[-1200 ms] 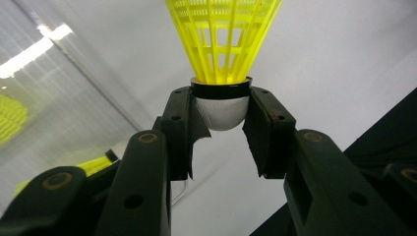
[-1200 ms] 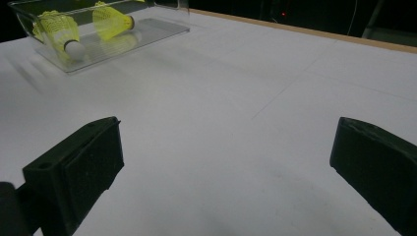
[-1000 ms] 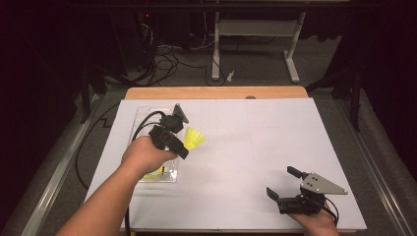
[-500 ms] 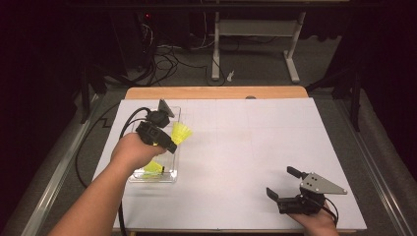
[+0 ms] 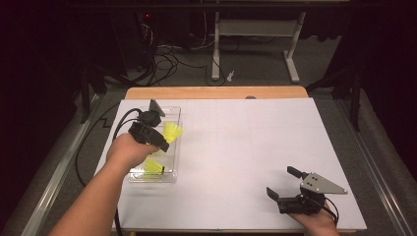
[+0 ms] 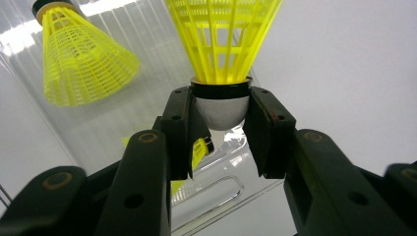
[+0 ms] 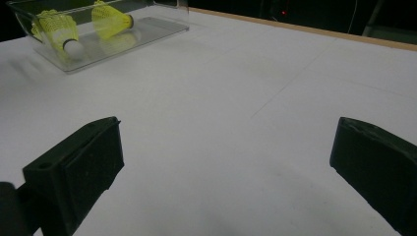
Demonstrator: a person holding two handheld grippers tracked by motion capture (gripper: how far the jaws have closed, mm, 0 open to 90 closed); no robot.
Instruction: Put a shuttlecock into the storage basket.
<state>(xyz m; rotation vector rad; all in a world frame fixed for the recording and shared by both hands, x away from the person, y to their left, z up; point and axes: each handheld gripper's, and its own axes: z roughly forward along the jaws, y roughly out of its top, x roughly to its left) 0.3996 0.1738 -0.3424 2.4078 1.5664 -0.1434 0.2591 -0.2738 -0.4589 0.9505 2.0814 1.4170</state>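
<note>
Two yellow plastic shuttlecocks are what I'm handling, plus a third I can make out through the box wall. My left gripper [image 5: 164,139] has its fingers [image 6: 179,130] pinching the held yellow shuttlecock with the white rounded cork [image 6: 223,59] by that cork, one finger on each side just under the black band, and its mesh skirt fans out straight ahead of the fingertips. From the high view that shuttlecock [image 5: 172,131] hangs above the clear rectangular plastic box [image 5: 175,147], over its far half. Beyond my left fingers and off to one side, a second yellow mesh shuttlecock [image 6: 81,61] lies inside the box, clear of the held one. Below the fingers, through the transparent plastic, I glimpse a bit of another yellow shuttlecock [image 5: 153,167] near the box's near end.

My right gripper [image 5: 294,188] rests on the white paper-covered counter [image 5: 246,147], well apart from the box, with its fingers [image 7: 78,164] spread wide and nothing but bare counter between them. Ahead of those fingers, far off toward one corner of the right gripper view, the box [image 7: 162,24] sits with two shuttlecocks lying in it.
</note>
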